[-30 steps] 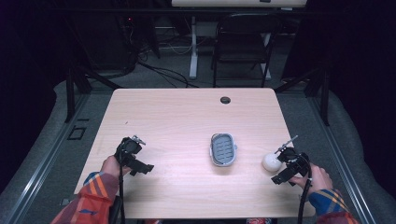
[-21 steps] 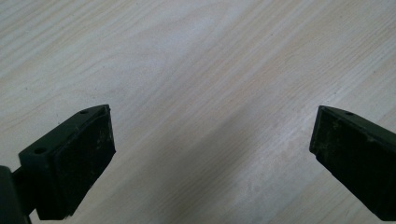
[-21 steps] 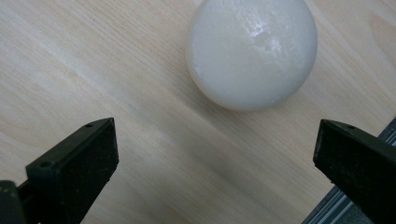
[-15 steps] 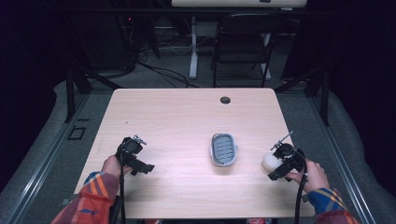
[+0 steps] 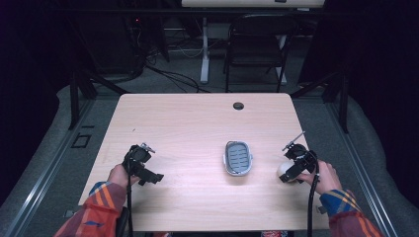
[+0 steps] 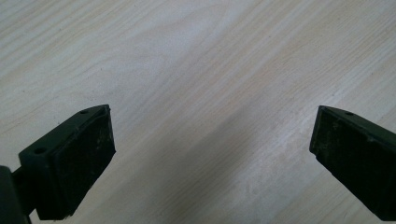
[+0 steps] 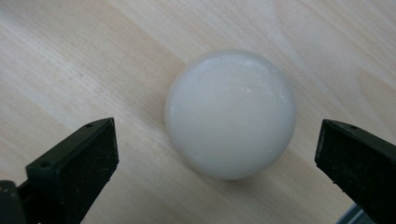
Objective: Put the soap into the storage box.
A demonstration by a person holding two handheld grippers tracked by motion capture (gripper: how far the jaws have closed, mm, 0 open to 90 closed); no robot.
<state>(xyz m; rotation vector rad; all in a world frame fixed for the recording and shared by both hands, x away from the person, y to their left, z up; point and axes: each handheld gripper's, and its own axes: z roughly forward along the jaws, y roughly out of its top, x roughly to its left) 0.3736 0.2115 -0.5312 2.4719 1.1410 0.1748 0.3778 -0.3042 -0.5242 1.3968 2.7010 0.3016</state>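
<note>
My right claw [image 7: 217, 168] is spread wide over the soap [image 7: 230, 113], one jaw either side of it and neither touching. The soap is a pale, rounded white lump resting on the table [image 5: 188, 123] near the right edge, just right of the grey dish [image 5: 238, 157], which sits apart from it toward the middle. In the high view my right claw [image 5: 292, 168] hovers right on top of the soap [image 5: 284, 170], so only a sliver of white shows there.

My left claw [image 5: 143, 170] is also open, with bare wood between its jaws (it has nothing to do for now), resting at the near left of the table.

I judge the soap to be light and stiff but slick: its surface looks smooth and waxy, and a domed shape like that will want to squirt out forward or backward if I pinch it off-centre. I would take it across its widest part, low down, with the jaws square to its sides. From the right claw's own view I cannot quite tell whether it is a full ball or flattened underneath, so I would close slowly and watch for it rolling.
</note>
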